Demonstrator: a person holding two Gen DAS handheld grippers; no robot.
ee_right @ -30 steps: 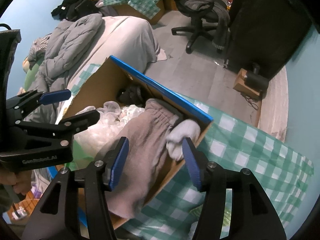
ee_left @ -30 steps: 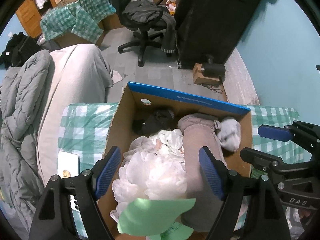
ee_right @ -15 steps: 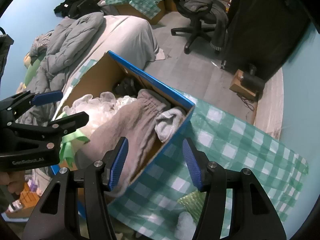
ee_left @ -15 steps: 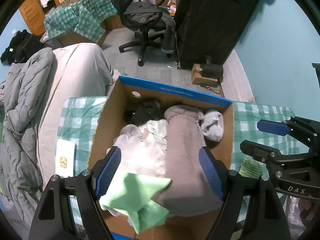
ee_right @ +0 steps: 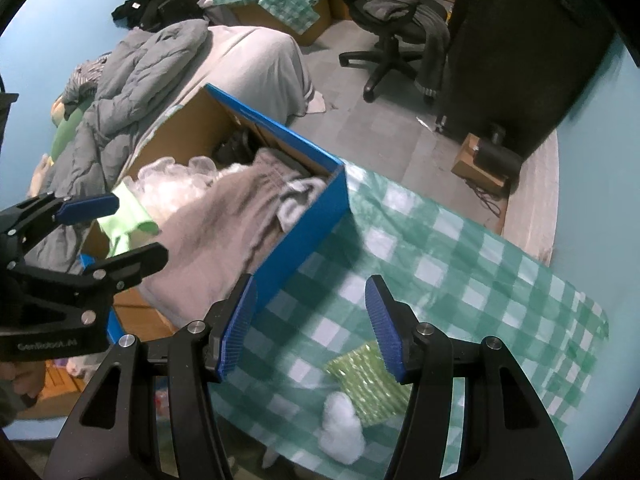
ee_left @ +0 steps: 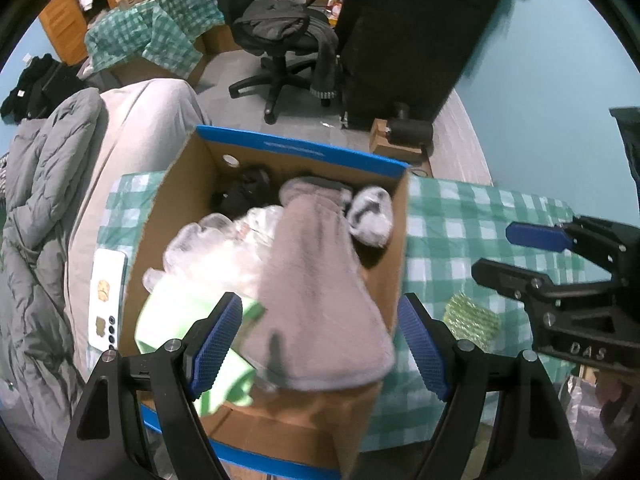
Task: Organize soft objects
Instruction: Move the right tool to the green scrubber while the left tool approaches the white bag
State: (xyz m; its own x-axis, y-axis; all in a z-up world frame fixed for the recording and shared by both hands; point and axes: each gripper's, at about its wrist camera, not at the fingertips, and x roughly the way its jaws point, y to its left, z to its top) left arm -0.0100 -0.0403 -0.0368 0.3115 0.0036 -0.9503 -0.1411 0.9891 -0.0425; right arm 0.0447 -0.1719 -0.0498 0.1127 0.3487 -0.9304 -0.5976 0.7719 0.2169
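Note:
A cardboard box with blue edges point(ee_left: 296, 148) point(ee_right: 304, 220) stands on a green checked cloth point(ee_left: 472, 216) point(ee_right: 440, 272). It holds a grey-brown fleece point(ee_left: 316, 292) point(ee_right: 224, 216), a white mesh puff point(ee_left: 216, 248), a light green cloth point(ee_left: 176, 320) point(ee_right: 128, 216), a grey sock point(ee_left: 370, 216) and a black item point(ee_left: 248, 188). My left gripper point(ee_left: 320, 344) is open and empty above the box's near end. My right gripper point(ee_right: 310, 320) is open and empty over the cloth beside the box. A green sponge point(ee_right: 368, 384) point(ee_left: 472, 320) and a white cotton ball point(ee_right: 340, 428) lie on the cloth.
A bed with a grey duvet point(ee_left: 36, 216) lies left of the box, with a white phone point(ee_left: 106, 296) at its edge. An office chair point(ee_left: 284, 40), a black cabinet point(ee_left: 412, 28) and a small brown box point(ee_left: 396, 140) stand on the floor beyond.
Both grippers have pulled back from the box. The right gripper has shifted right, off the box and over the checked cloth. The green cloth lies lower at the box's near left.

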